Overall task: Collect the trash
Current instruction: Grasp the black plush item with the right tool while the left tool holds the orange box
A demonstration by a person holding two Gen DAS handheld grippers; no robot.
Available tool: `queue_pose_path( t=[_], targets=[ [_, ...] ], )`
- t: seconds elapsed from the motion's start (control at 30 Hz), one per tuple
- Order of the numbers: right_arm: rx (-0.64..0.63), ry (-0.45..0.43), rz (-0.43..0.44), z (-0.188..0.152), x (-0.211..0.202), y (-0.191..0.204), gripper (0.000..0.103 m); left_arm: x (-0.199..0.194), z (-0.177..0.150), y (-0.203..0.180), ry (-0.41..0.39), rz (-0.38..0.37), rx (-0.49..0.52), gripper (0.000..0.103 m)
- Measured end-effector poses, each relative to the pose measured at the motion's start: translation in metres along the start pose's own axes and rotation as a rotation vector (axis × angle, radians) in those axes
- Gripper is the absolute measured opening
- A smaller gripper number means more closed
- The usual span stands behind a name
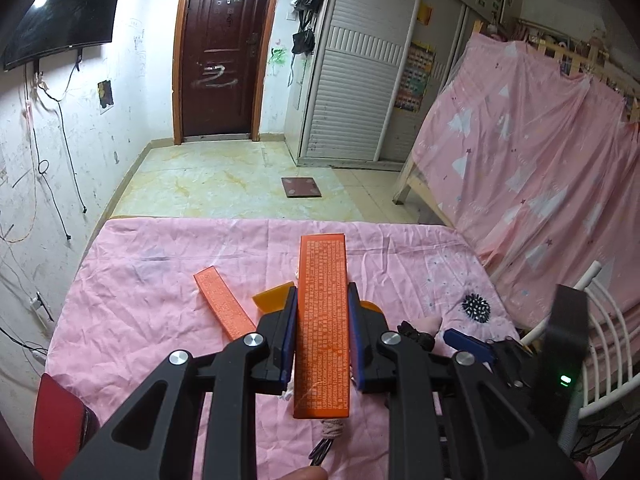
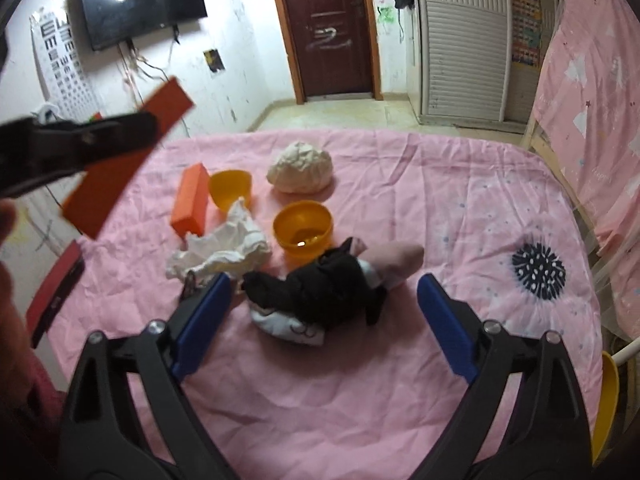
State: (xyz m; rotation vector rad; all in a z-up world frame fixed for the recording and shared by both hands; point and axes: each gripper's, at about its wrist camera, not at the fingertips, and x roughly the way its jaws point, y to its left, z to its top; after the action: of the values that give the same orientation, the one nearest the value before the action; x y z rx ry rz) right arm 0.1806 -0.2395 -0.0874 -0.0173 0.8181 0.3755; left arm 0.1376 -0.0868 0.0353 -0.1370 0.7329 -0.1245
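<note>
My left gripper [image 1: 323,290] is shut on a long orange box [image 1: 322,320] printed with white text, held above the pink-covered table [image 2: 460,208]. In the right wrist view that box [image 2: 116,168] hangs blurred at the upper left. A second orange box [image 2: 191,202] lies on the table beside two yellow bowls [image 2: 231,192] [image 2: 303,228]. Crumpled white paper [image 2: 224,248] and a white wad [image 2: 301,172] lie nearby. My right gripper [image 2: 325,280] stands wide open, low over a black cloth bundle [image 2: 320,292] that lies just ahead of its blue fingertips.
A pink sock [image 2: 396,260] and a white patterned cloth [image 2: 292,330] lie against the black bundle. A red flat object [image 2: 56,292] sits at the table's left edge. A pink sheet over a bed frame [image 1: 540,160] and a white rack [image 1: 600,340] stand at the right.
</note>
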Motion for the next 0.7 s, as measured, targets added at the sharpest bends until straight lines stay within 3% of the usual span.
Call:
queue_pose_path(
  t=[0.07, 0.2, 0.43, 0.7],
  targets=[
    [0.007, 0.017, 0.000, 0.000, 0.004, -0.001, 0.087, -0.002, -0.001, 0.001, -0.001, -0.008, -0.001, 0.015],
    [0.022, 0.037, 0.022, 0.000, 0.008, -0.004, 0.068, -0.005, -0.004, 0.004, 0.000, -0.024, -0.006, 0.015],
    [0.041, 0.030, 0.065, -0.002, 0.007, -0.008, 0.055, -0.007, -0.007, 0.003, 0.000, -0.035, -0.006, 0.015],
    [0.072, -0.038, 0.111, -0.007, -0.011, -0.013, 0.051, -0.009, -0.009, -0.001, -0.003, -0.027, 0.002, 0.015]
  ],
)
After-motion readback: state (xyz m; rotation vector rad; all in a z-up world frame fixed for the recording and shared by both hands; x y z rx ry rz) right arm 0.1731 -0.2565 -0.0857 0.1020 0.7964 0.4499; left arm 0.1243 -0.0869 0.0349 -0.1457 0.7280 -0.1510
